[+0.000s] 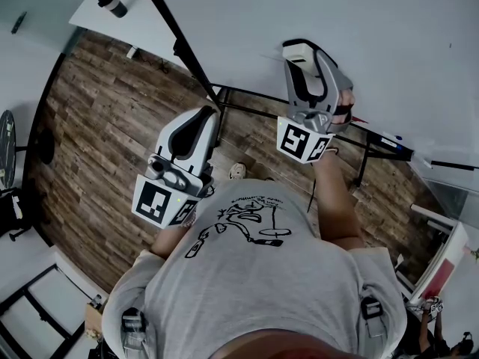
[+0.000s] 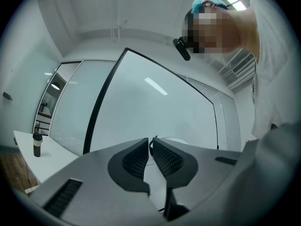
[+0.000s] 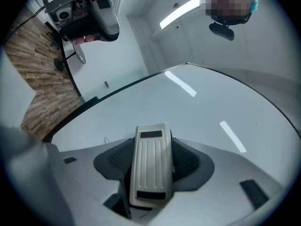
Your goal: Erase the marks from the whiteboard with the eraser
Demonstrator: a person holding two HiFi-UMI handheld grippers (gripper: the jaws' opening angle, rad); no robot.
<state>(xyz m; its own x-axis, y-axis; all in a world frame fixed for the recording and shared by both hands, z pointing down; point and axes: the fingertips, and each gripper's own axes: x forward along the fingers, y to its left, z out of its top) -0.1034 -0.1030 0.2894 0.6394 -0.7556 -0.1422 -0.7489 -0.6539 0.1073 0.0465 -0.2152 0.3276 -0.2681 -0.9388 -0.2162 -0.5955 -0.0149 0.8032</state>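
The whiteboard [image 1: 314, 13] fills the upper right of the head view, white with a black frame. No marks show on it [image 3: 197, 107] in any view. A cream ribbed eraser [image 3: 150, 166] is clamped between the jaws of my right gripper [image 3: 151, 145], its front end pointing at the board; I cannot tell if it touches. In the head view the right gripper [image 1: 301, 51] is raised to the board's lower edge. My left gripper [image 1: 203, 117] hangs lower and to the left. Its jaws [image 2: 151, 144] are shut with nothing in them, facing the board [image 2: 155, 102].
A dark cup [image 1: 112, 2] stands on a white table [image 1: 142, 28] left of the board. The board's black stand legs [image 1: 254, 111] and a marker ledge [image 1: 389, 142] sit over the wood floor [image 1: 97, 126]. A black chair [image 1: 9, 148] is at the far left.
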